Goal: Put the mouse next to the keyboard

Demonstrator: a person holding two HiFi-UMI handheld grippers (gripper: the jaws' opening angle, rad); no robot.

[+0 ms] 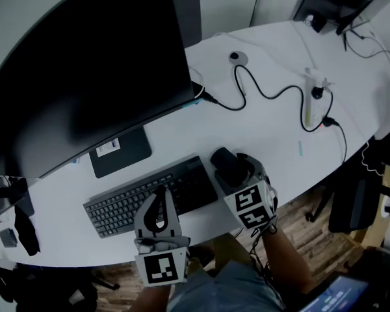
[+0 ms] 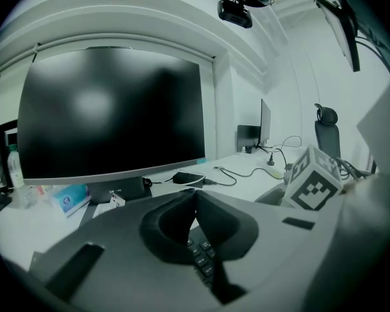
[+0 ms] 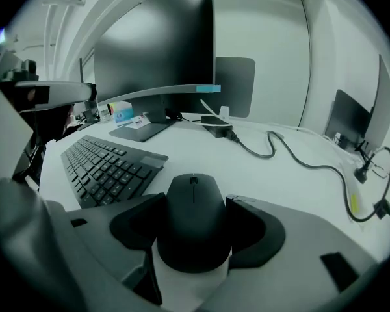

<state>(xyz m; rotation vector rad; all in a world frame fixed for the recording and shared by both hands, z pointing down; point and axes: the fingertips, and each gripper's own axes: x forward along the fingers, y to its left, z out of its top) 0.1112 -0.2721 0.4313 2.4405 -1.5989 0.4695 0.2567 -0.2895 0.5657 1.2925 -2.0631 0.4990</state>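
- Right gripper view: the right gripper (image 3: 195,203) grips the mouse (image 3: 194,229). The dark pads press its two sides, and its nose points out past the fingertips.
- Same view: the keyboard (image 3: 104,168) lies left of the fingers, its near corner just beside the left pad. Bare white desk (image 3: 182,145) lies ahead, and a black cable (image 3: 292,151) runs ahead and to the right, well apart.
- Head view adds that the mouse sits just off the keyboard's right end. Neither view shows whether it touches the desk.
- Left gripper view: the left gripper (image 2: 195,194) is closed, fingertips meeting, nothing between them. Keyboard keys show below, through the gap behind the tips.
- Only this view shows the right gripper's marker cube (image 2: 315,181) from the side, right of the fingers. The monitor (image 2: 110,116) stands ahead.
- Head view: the left gripper hovers over the keyboard's near edge.
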